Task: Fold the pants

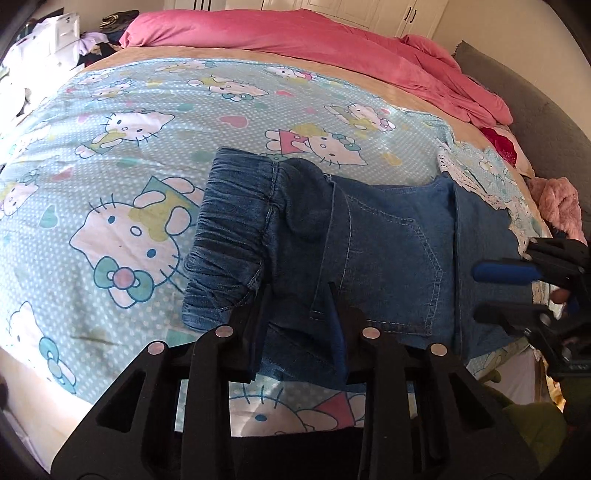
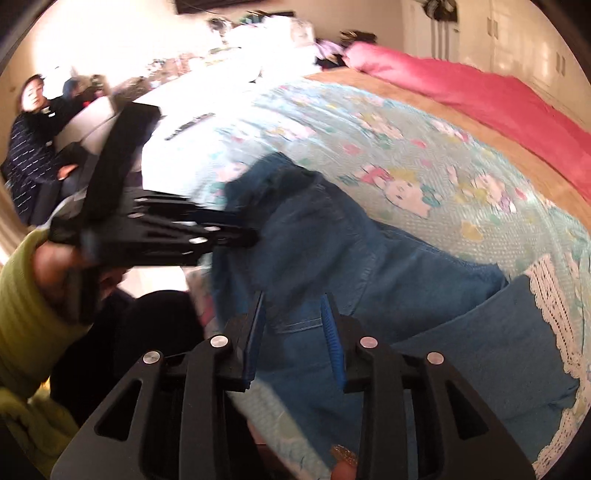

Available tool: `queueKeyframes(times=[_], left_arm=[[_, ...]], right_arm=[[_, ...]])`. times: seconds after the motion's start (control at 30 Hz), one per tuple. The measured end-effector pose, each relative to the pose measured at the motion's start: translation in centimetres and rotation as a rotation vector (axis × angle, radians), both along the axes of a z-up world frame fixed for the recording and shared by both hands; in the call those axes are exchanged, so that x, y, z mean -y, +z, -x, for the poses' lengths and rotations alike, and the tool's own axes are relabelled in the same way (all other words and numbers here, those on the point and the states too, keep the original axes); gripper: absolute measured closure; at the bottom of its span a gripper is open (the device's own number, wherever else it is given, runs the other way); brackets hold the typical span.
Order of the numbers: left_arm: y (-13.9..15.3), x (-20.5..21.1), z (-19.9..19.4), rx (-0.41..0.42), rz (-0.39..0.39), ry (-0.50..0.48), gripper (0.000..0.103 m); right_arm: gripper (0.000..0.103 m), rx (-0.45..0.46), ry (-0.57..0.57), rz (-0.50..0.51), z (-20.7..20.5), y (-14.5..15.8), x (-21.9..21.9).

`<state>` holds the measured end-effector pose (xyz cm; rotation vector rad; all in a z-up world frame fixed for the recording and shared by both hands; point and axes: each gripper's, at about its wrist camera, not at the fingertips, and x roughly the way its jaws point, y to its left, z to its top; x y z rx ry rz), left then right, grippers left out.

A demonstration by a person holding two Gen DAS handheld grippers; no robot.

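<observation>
Blue denim pants [image 1: 388, 240] lie folded on the cartoon-cat sheet [image 1: 110, 147], with the elastic waistband [image 1: 229, 221] to the left. My left gripper [image 1: 299, 291] sits at their near edge, its jaws narrow, and denim fills the gap from pad to pad. Seen from the right wrist, the left gripper [image 2: 251, 234] bites the pants [image 2: 406, 295] at their left edge. My right gripper [image 2: 293, 299] stands open over the denim, its blue pads apart and not pressing. It also shows as the right gripper [image 1: 478, 293] at the pants' right end.
A pink duvet [image 1: 295, 33] is bunched along the far side of the bed. A lace-edged pillowcase [image 1: 469, 177] and a pink fluffy cloth [image 1: 561, 206] lie at the right. A yellow-green sleeve [image 2: 22, 295] holds the left gripper. Another person [image 2: 33, 140] stands at the far left.
</observation>
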<state>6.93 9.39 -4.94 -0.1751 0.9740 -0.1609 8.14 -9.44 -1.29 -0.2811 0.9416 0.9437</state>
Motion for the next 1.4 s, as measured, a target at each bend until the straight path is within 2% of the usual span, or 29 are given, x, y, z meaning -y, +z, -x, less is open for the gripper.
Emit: queueKeyframes(times=[0.13, 0.23, 0.3, 0.33, 0.4, 0.5, 0.6, 0.8, 0.87, 0.93, 1.07, 1.4], left_arm=[[-0.1, -0.2, 0.2, 0.002, 0.007, -0.002, 0.08], [-0.1, -0.3, 0.2, 0.003, 0.009, 0.0, 0.08], [0.1, -0.2, 0.3, 0.007, 0.002, 0.002, 0.08], [0.3, -0.2, 0.3, 0.01, -0.002, 0.004, 0.08], [0.9, 0.0, 0.5, 0.02, -0.006, 0.006, 0.08], [2.0, 0.1, 0.9, 0.038, 0.011, 0.012, 0.076], [3.0, 0.7, 1.2, 0.055, -0.005, 0.012, 0.07], [5.0, 2.1, 1.4, 0.082, -0.027, -0.008, 0.053], [5.7, 2.9, 1.3, 0.096, -0.039, -0.019, 0.044], [6.1, 3.5, 1.0, 0.101, -0.045, -0.026, 0.04], [6.9, 4.3, 0.5, 0.113, -0.037, -0.03, 0.032], [7.9, 6.5, -0.5, 0.129, -0.016, -0.066, 0.028]], right_arm=[[0.073, -0.129, -0.068, 0.122, -1.7, -4.0, -1.0], [0.073, -0.161, -0.082, 0.112, -1.8, -4.6, -0.6], [0.07, -0.157, -0.088, 0.085, -1.8, -3.7, -0.1], [0.062, -0.151, -0.095, 0.061, -1.9, -3.0, 0.3], [0.056, -0.129, -0.116, 0.035, -2.1, -1.9, 1.1], [0.055, -0.095, -0.176, 0.009, -2.7, -0.2, 3.2], [0.052, -0.069, -0.221, -0.005, -3.4, 0.8, 4.9], [0.033, -0.019, -0.34, -0.029, -4.6, 2.1, 9.2], [0.03, 0.001, -0.381, -0.029, -5.1, 2.5, 10.5], [0.023, 0.012, -0.414, -0.032, -5.6, 2.7, 11.4], [0.022, 0.041, -0.456, -0.036, -6.6, 3.4, 13.1], [0.022, 0.062, -0.537, -0.034, -9.2, 4.8, 16.3]])
